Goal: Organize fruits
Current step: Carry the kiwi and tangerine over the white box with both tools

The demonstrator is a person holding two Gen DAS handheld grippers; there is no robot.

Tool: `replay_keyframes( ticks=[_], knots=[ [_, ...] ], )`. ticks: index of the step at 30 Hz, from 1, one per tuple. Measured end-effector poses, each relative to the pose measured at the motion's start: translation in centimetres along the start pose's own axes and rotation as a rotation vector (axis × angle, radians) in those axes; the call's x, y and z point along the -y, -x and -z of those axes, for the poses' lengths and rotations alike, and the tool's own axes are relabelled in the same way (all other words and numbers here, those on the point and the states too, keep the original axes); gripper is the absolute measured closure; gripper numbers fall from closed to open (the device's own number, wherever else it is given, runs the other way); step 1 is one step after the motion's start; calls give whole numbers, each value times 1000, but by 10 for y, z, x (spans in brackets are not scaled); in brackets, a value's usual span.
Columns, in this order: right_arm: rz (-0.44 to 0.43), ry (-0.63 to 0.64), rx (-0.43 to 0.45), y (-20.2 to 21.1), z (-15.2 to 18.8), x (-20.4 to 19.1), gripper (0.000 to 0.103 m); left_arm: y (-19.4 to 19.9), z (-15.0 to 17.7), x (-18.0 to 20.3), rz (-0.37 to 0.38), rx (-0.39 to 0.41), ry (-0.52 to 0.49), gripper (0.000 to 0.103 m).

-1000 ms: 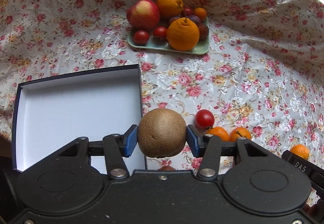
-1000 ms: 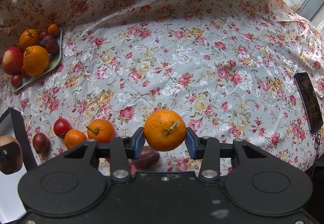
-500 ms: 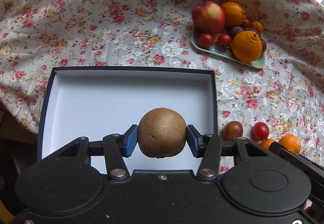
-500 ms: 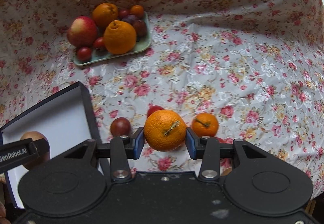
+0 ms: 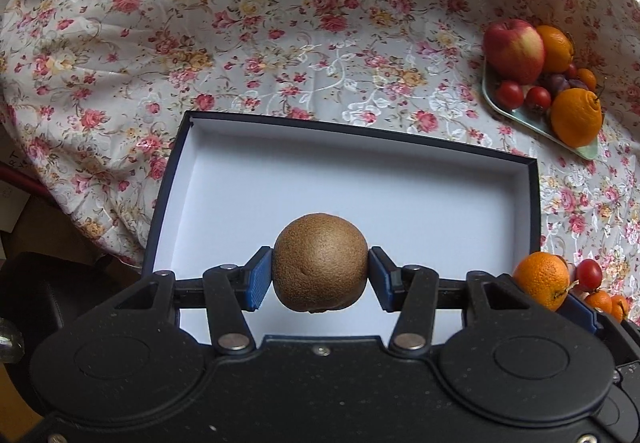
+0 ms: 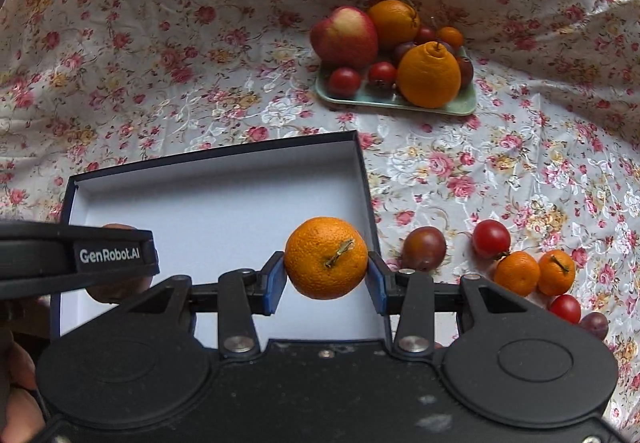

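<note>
kiwi [image 5: 320,262] clamped between the blue pads of the left gripper [image 5: 320,279], held above the white floor of the open dark-edged box [image 5: 400,187]. mandarin [image 6: 326,258], stem facing the camera, clamped in the jaws of the right gripper [image 6: 326,277], over the box's right part, near its right wall. the box lies on the flowered cloth [image 6: 160,63] covering the desk. right of the box on the cloth: a dark plum [image 6: 424,247], a red tomato [image 6: 491,239], two small mandarins [image 6: 516,273] touching each other, another tomato and what may be a second plum at the frame edge. further back, a pale green plate [image 6: 460,105] carries an apple [image 6: 345,37], two oranges, tomatoes and plums.
</note>
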State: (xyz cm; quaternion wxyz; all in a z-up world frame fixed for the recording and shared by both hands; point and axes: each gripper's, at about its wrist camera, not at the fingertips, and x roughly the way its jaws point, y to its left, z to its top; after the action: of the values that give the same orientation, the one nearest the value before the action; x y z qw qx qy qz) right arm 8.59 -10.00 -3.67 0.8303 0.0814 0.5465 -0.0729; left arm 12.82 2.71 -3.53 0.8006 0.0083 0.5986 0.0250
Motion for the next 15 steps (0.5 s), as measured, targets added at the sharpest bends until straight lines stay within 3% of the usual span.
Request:
replay_keyframes(
  ticks=[15],
  knots=[
    [29, 63, 2, -22, -4, -27, 59, -14, -1, -37, -12, -37, 37, 46]
  ],
)
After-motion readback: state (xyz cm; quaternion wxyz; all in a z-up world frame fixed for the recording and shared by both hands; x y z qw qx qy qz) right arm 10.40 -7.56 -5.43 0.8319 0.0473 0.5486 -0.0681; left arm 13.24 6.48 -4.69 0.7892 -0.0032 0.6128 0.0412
